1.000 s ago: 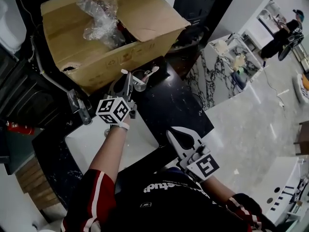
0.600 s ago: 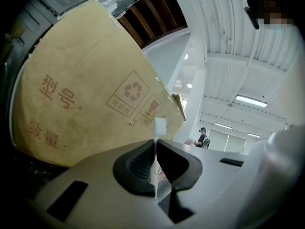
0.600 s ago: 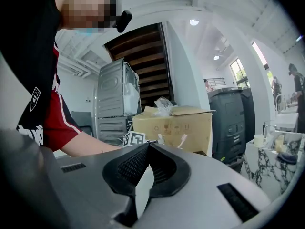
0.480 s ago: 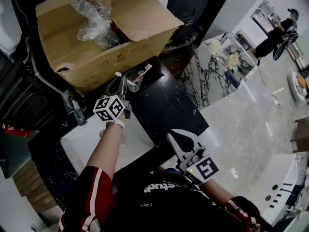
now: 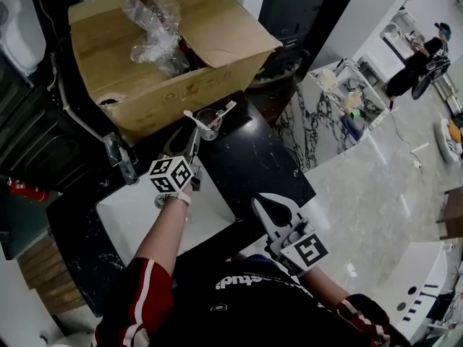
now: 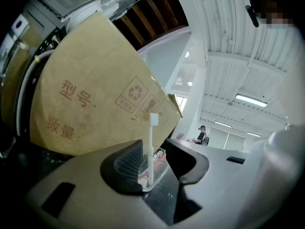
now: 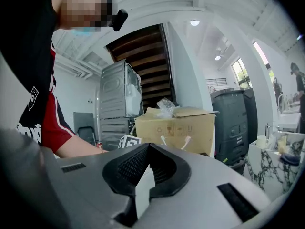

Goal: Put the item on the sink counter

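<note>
A tan corrugated cardboard box (image 5: 217,24) stands open at the back of a glossy black speckled stone counter (image 5: 253,161). A crumpled clear plastic sheet (image 5: 155,24) spills from its top. In the left gripper view, the box wall (image 6: 86,104) carries reddish-brown print: the characters 型号 and 数量, a recycling symbol and a wine-glass mark.

A smooth white rectangular sink basin (image 5: 130,219) is set into the counter, with a chrome faucet (image 5: 119,157) at its rim.

The left gripper (image 5: 189,130) is grey plastic with black ribbed pads. It reaches over the basin's far edge, and its jaws are apart and opening (image 6: 153,147). Between them a small clear glass cup (image 5: 208,123) sits on the counter just in front of the box. It holds two thin white toothbrushes (image 5: 223,110) that lean outward.

The right gripper (image 5: 262,202) hangs near the counter's front edge, its jaws together on nothing (image 7: 148,149).
</note>
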A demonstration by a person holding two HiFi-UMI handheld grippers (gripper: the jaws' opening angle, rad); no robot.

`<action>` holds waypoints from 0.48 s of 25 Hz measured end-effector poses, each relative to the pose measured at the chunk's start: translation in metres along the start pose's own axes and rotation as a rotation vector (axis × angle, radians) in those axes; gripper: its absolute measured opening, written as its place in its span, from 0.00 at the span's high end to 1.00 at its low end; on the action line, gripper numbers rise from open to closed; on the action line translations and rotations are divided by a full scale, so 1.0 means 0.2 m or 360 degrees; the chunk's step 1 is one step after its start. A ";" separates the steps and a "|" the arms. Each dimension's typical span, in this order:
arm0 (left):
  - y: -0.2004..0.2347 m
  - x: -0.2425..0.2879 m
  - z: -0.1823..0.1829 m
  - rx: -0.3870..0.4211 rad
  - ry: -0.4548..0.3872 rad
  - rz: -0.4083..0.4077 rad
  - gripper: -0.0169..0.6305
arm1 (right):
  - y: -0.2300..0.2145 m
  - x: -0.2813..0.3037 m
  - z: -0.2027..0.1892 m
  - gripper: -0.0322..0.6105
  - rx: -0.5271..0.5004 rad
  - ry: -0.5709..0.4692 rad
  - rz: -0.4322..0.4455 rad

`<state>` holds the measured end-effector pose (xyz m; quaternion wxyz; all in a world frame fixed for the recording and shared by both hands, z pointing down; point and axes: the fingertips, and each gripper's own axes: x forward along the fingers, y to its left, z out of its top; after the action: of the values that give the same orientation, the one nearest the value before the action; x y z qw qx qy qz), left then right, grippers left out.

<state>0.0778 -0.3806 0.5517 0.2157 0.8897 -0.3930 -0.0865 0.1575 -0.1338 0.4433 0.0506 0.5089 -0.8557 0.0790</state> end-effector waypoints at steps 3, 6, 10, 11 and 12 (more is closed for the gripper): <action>-0.07 -0.13 0.10 0.0169 -0.0050 -0.0039 0.75 | 0.01 0.03 0.02 0.89 0.0004 -0.0004 0.0027; -0.19 -0.26 0.27 0.0449 -0.0111 -0.0114 0.76 | 0.03 0.09 0.08 0.89 -0.0007 -0.0042 0.0074; -0.32 -0.49 0.55 0.0799 -0.0211 -0.0137 0.83 | 0.10 0.20 0.22 0.89 -0.0047 -0.0144 0.0175; -0.35 -0.56 0.62 0.0856 -0.0243 -0.0130 0.85 | 0.12 0.23 0.25 0.89 -0.0053 -0.0176 0.0200; -0.37 -0.63 0.68 0.0903 -0.0273 -0.0121 0.87 | 0.14 0.26 0.29 0.89 -0.0057 -0.0212 0.0226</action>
<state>-0.0020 -0.2856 0.3951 -0.0788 0.9180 -0.3846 -0.0560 0.1071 -0.1754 0.3931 -0.0030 0.4500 -0.8924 0.0333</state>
